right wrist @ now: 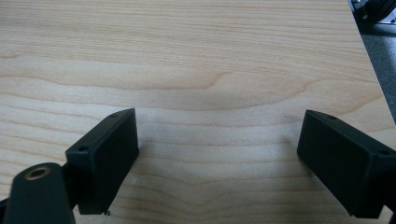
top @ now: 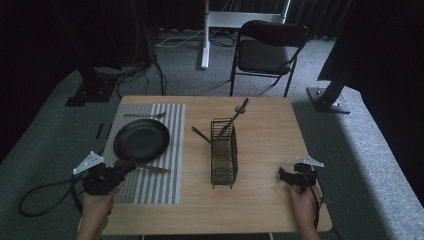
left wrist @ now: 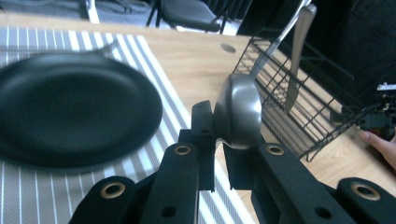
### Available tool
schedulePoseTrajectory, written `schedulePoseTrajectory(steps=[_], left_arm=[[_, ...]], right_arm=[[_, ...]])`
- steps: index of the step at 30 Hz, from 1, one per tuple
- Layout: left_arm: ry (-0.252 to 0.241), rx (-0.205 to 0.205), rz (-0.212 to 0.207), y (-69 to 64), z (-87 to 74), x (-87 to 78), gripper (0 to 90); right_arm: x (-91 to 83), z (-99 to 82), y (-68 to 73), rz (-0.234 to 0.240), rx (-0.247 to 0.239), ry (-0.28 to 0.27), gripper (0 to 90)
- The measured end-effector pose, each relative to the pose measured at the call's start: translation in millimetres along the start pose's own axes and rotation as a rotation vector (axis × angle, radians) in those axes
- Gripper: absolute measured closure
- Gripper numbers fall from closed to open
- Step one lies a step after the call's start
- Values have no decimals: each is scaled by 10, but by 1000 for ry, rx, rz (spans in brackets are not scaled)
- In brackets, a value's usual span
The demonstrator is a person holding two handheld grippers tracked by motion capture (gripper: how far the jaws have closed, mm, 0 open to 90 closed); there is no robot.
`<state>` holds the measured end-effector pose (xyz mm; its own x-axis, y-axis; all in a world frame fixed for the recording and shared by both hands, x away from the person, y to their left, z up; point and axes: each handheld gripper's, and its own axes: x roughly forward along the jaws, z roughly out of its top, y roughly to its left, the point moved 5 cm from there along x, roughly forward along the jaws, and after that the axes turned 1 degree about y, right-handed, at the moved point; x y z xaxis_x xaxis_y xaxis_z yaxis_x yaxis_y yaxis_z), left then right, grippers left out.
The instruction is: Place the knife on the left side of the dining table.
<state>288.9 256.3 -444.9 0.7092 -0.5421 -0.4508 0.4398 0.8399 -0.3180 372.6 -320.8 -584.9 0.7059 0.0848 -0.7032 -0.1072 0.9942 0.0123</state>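
Left gripper (left wrist: 219,144), near the table's (top: 260,210) front-left corner beside the black plate (top: 141,139), pinches a spoon (left wrist: 238,112) by its bowl, a smooth hold liable to slip; right gripper (right wrist: 217,163) gapes empty

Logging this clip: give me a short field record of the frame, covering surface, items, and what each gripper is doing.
surface: light wooden table with a grey striped placemat
plate: round black plate on the placemat
fork: metal fork beyond the plate
rack: black wire cutlery rack mid-table, utensils leaning in it
left gripper: shut on a shiny metal spoon, beside the plate
right gripper: open, jaws wide over bare wood
background: black folding chair
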Motion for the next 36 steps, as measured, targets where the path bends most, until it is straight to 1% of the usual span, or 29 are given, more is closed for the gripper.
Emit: schedulePoseTrajectory(steps=[2,3,6,8,11,14,16,17,21,22,23,24,26,27,29,31,33,34,35,36], left_arm=[[8,-26,-15,44,-59,-7,840],[9,-39,-15,63,-92,-6,840],[19,-45,-14,86,-136,1,840],[21,-70,-32,104,-178,16,840],[26,-76,-25,115,-205,43,840],[22,-98,-37,126,-219,68,840],[14,-120,-51,135,-222,75,840],[23,-117,-49,138,-227,83,840],[17,-137,-51,155,-240,98,839],[15,-136,-54,166,-242,100,838],[5,-151,-54,186,-246,99,837],[1,-163,-44,211,-250,97,834],[2,-163,-36,253,-260,98,823],[1,-171,-34,274,-267,100,817],[-1,-182,-41,319,-282,101,813],[-14,-183,-13,384,-304,103,786],[-27,-207,-21,460,-327,101,771],[-40,-221,-18,496,-337,100,769],[-36,-228,-6,543,-353,98,754],[-37,-241,-9,582,-368,102,747]], right_arm=[[0,0,0,0,0,0,116],[0,0,0,0,0,0,116],[0,0,0,0,0,0,116],[0,0,0,0,0,0,116],[0,0,0,0,0,0,116],[0,0,0,0,0,0,116],[0,0,0,0,0,0,116],[0,0,0,0,0,0,116],[0,0,0,0,0,0,115],[0,0,0,0,0,0,116],[0,0,0,0,0,0,116],[0,0,0,0,0,0,116],[0,0,0,0,0,0,116],[0,0,0,0,0,0,115],[0,0,0,0,0,0,116],[0,0,0,0,0,0,116],[0,0,0,0,0,0,116],[0,0,0,0,0,0,116],[0,0,0,0,0,0,116],[0,0,0,0,0,0,116]])
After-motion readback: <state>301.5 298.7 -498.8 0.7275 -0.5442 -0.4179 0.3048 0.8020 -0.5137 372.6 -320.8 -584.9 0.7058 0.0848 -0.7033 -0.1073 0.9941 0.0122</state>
